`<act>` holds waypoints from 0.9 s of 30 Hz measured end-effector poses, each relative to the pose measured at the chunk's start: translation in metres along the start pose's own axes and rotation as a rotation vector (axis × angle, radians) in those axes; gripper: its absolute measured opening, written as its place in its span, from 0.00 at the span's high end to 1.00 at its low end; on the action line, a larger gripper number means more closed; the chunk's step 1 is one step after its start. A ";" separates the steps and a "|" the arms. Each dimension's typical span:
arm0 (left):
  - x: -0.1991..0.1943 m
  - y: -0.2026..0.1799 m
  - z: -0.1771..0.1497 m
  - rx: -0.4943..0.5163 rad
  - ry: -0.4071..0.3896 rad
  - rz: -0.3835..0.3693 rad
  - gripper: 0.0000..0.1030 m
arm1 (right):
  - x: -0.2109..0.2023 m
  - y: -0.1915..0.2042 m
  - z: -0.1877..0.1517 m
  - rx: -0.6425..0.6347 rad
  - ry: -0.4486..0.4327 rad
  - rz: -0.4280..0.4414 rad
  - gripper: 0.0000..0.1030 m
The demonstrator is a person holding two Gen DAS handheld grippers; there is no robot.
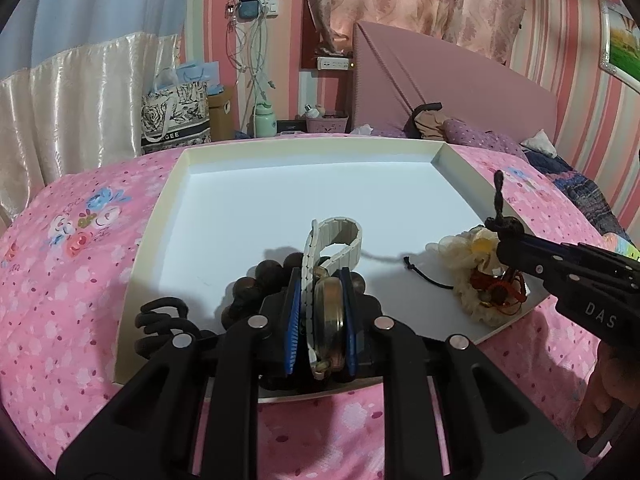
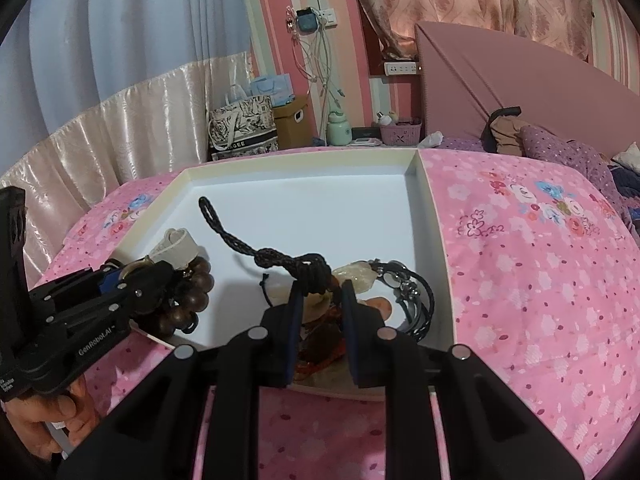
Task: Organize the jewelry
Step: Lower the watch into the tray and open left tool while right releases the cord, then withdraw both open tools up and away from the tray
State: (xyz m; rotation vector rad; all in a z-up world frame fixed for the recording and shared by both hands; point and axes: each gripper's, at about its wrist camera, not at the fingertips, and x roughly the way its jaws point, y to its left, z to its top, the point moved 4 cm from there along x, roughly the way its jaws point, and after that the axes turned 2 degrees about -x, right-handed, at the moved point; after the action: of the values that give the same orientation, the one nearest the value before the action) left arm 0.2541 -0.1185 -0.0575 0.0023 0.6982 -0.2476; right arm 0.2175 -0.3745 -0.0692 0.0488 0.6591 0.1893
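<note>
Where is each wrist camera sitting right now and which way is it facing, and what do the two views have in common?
Left wrist: on the left gripper, facing forward and down into the white tray on the pink bedspread; its fingers clamp a watch; the right gripper enters at right.
Right wrist: on the right gripper, facing the same way; its fingers pinch a black cord; the left gripper and a hand show at left.
Shared: tray, wooden bead bracelet, headboard, curtains.

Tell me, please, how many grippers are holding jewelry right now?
2: the left gripper clamps the watch at the tray's near edge; the right gripper clamps the black cord.
</note>
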 end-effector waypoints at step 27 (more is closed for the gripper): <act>-0.080 0.012 0.016 -0.015 -0.219 0.113 0.03 | -0.072 0.011 0.003 -0.062 -0.141 -0.084 0.19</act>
State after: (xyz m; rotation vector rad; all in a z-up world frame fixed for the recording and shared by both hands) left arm 0.2076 -0.0901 0.0048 -0.0003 0.4803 -0.1317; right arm 0.1619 -0.3769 -0.0222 -0.0246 0.5133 0.1238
